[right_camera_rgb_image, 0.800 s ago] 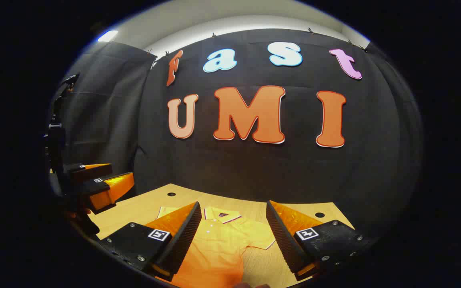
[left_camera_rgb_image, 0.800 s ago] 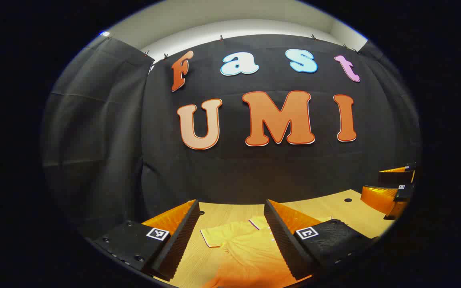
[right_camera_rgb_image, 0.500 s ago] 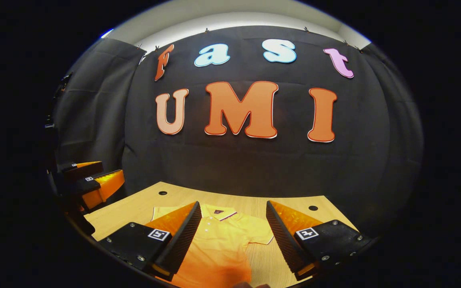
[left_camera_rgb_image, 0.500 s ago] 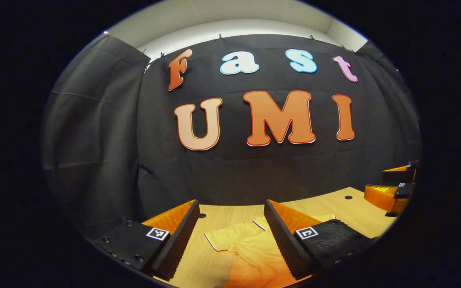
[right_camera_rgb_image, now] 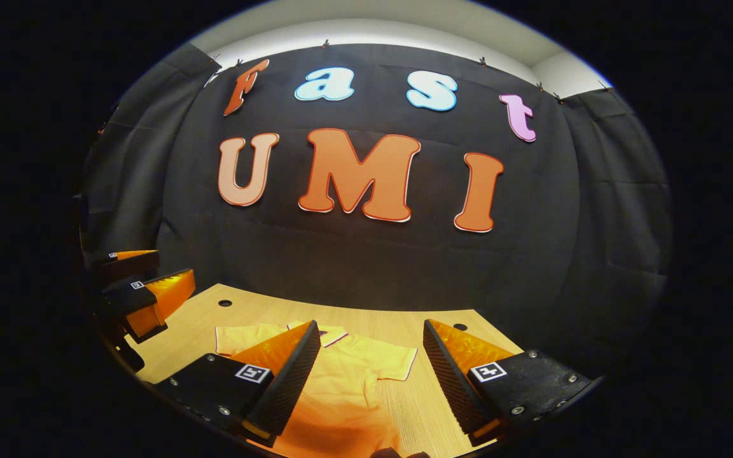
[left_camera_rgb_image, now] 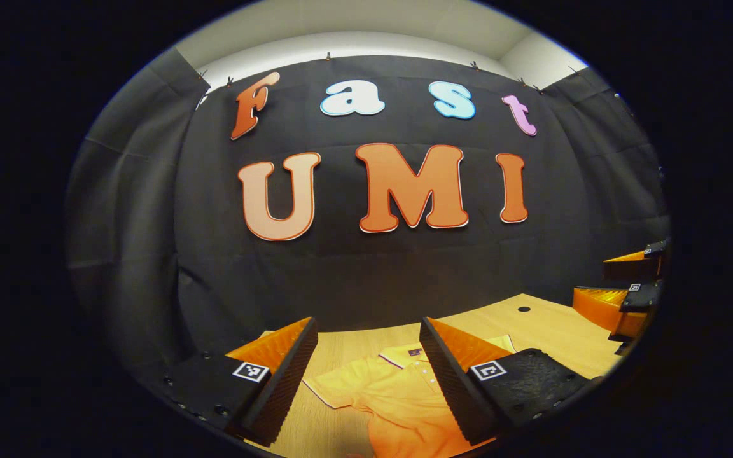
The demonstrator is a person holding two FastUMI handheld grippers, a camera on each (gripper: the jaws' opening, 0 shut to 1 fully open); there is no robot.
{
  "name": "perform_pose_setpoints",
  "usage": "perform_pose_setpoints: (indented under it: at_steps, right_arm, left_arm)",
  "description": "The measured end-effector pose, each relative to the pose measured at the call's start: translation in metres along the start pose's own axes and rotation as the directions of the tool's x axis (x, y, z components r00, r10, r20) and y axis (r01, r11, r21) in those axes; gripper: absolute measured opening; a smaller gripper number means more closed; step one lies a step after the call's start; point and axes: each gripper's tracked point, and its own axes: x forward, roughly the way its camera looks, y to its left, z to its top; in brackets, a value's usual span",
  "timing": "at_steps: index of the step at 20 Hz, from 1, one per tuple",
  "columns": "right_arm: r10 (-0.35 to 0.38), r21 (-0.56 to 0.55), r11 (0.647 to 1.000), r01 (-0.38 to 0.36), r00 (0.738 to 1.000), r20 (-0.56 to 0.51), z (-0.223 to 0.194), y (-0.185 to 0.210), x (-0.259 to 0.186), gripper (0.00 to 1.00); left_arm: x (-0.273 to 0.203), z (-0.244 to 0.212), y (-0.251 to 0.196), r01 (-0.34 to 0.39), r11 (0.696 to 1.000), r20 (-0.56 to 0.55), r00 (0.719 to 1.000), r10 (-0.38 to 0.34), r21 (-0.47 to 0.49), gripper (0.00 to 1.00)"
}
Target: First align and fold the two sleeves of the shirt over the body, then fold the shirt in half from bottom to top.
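1. The table (right_camera_rgb_image: 201, 324) is carrying the shirt (left_camera_rgb_image: 398, 394), lying flat with both sleeves out.
2. The left gripper (left_camera_rgb_image: 366, 381) is hovering wide open, holding nothing; it should be pinching the sleeve (left_camera_rgb_image: 335, 388) at its cuff.
3. The right gripper (right_camera_rgb_image: 369, 381) is gaping too, over the other sleeve (right_camera_rgb_image: 392, 364), touching nothing.

One yellow shirt (left_camera_rgb_image: 398, 394) lies on one wooden table (left_camera_rgb_image: 544, 331), ahead of and between the left gripper's fingers. Two sleeves (right_camera_rgb_image: 392, 364) spread from it. Two grippers: the left gripper (left_camera_rgb_image: 366, 381) and the right gripper (right_camera_rgb_image: 366, 381), each with two fingers held apart.
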Motion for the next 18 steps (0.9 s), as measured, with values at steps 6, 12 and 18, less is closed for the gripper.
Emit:
perform_pose_setpoints:
  at_steps: [6,12,18]
  right_arm:
    - [-0.006,0.014,1.000,0.008,0.994,-0.110,-0.023,0.023,-0.001,0.98]
    - [0.058,0.127,0.991,-0.032,0.977,-0.206,-0.045,0.023,0.023,0.99]
    - [0.108,0.157,0.986,-0.062,0.945,-0.308,-0.078,-0.006,0.090,0.99]
  left_arm:
    - [0.009,-0.003,0.025,0.048,0.999,-0.001,0.999,-0.048,-0.017,0.99]
    - [0.003,-0.003,0.038,0.011,1.000,-0.006,1.000,-0.011,0.004,0.99]
    - [-0.012,0.014,0.052,-0.146,0.989,0.009,0.989,0.145,0.034,0.99]
